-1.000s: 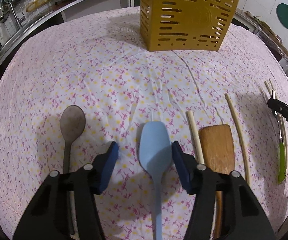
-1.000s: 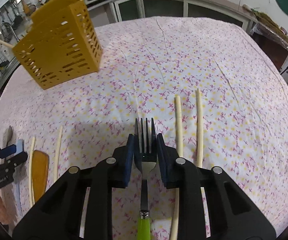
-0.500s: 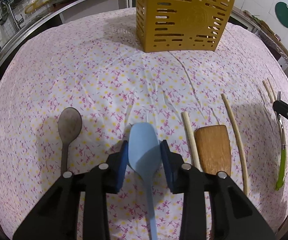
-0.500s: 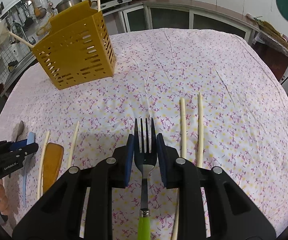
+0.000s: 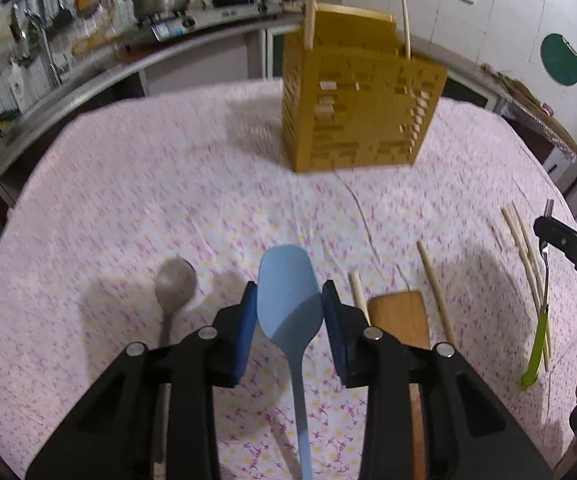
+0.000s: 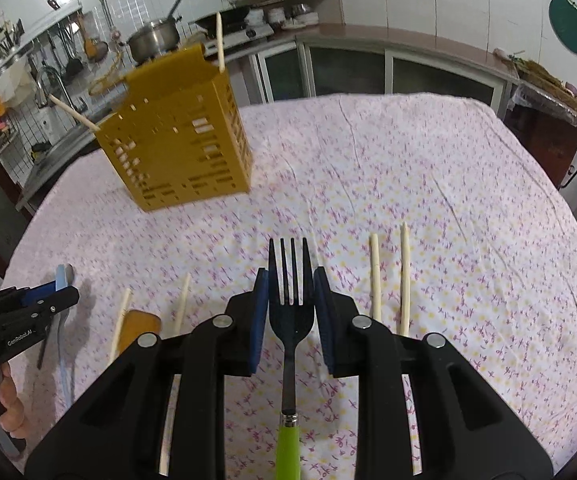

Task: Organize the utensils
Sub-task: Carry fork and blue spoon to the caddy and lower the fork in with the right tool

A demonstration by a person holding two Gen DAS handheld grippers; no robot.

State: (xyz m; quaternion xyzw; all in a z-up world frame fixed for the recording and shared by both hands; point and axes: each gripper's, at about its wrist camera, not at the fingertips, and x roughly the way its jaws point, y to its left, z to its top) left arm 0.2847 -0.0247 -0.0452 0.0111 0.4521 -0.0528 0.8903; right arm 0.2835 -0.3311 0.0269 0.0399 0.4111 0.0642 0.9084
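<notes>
Both held: blue spatula (image 5: 289,300) left, fork (image 6: 290,300) right.

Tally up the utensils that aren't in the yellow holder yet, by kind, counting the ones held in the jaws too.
chopsticks: 4
spoon: 1
fork: 1
blue spatula: 1
wooden spatula: 1
Total: 8

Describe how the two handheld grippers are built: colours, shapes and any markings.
Both the left gripper and right gripper have angular black plastic bodies, silver round pivot bolts, and flat blue pads lining the jaws. White "GenRobot.AI" lettering marks the left gripper's side. No cables show.
</notes>
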